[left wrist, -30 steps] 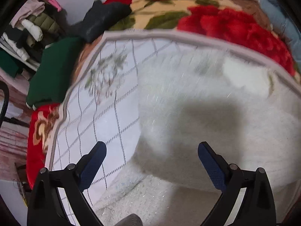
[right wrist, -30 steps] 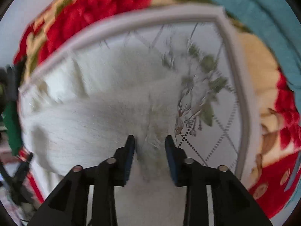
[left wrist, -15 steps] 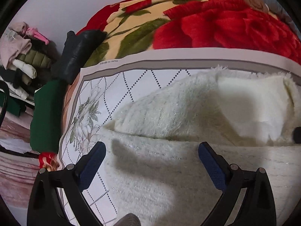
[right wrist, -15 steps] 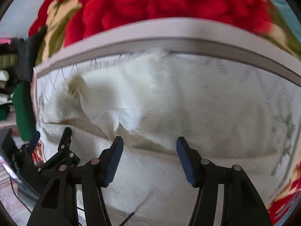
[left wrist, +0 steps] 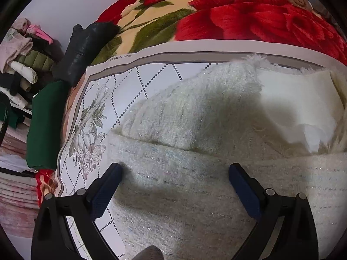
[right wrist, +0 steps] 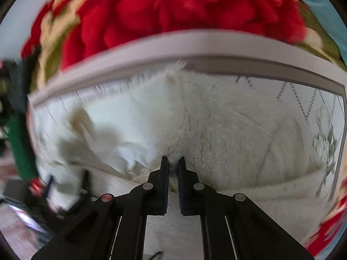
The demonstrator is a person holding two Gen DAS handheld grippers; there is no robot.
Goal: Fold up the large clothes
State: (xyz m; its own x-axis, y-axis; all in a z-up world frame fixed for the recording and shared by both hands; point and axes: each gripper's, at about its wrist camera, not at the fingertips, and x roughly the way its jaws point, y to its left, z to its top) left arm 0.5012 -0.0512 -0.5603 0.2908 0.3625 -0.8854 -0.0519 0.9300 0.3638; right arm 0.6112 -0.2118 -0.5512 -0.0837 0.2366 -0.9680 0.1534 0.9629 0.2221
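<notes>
Right tool (right wrist: 172,164) has just closed, pinching fuzzy white garment (right wrist: 216,130); left tool (left wrist: 174,173) gapes wide above it, gripping nothing.

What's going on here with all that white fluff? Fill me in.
A person is folding a fluffy white garment spread on a patterned sheet over a red floral blanket. The right tool has just been closing and now pinches a bit of the fuzzy fabric near the garment's middle. The left tool is open, poised over the garment's near-left part, gripping nothing. Part of the garment is already turned over, exposing its smooth lining.
</notes>
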